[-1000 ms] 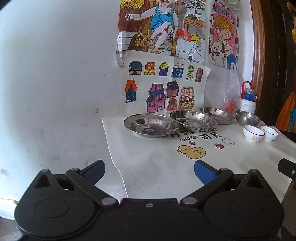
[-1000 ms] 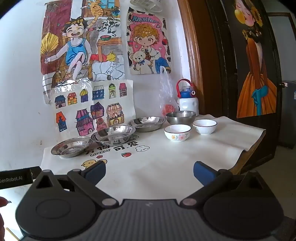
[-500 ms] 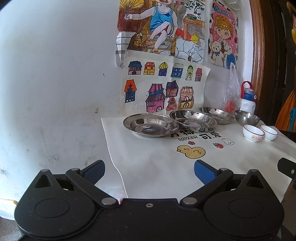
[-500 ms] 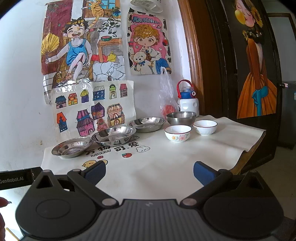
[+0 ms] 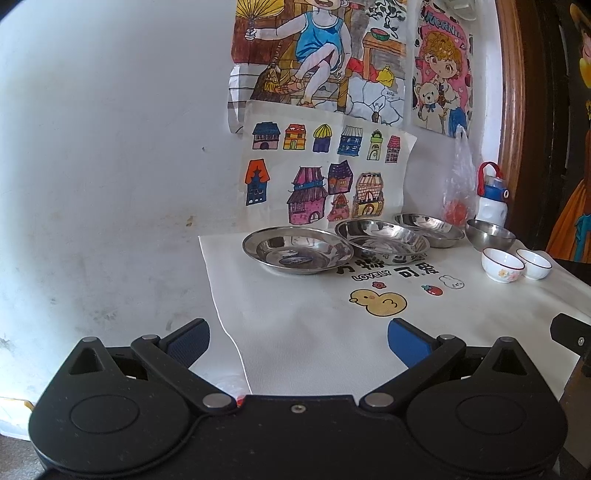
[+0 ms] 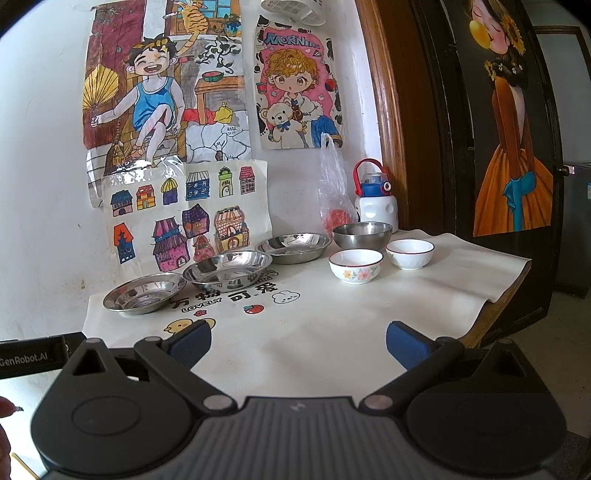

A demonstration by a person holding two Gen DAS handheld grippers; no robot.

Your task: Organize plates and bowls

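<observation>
Nothing moved; both tools (image 5: pixel 298 341) (image 6: pixel 298 341) agape, empty.

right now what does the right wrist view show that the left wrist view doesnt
Only the right wrist view: the white basket high on the wall, and the full orange-dress poster.

Only the left wrist view: the broad bare wall left of the drawings.

Both: three steel plates, the steel bowl, two white ceramic bowls, the water bottle, and open, empty grippers: left gripper, right gripper.
</observation>
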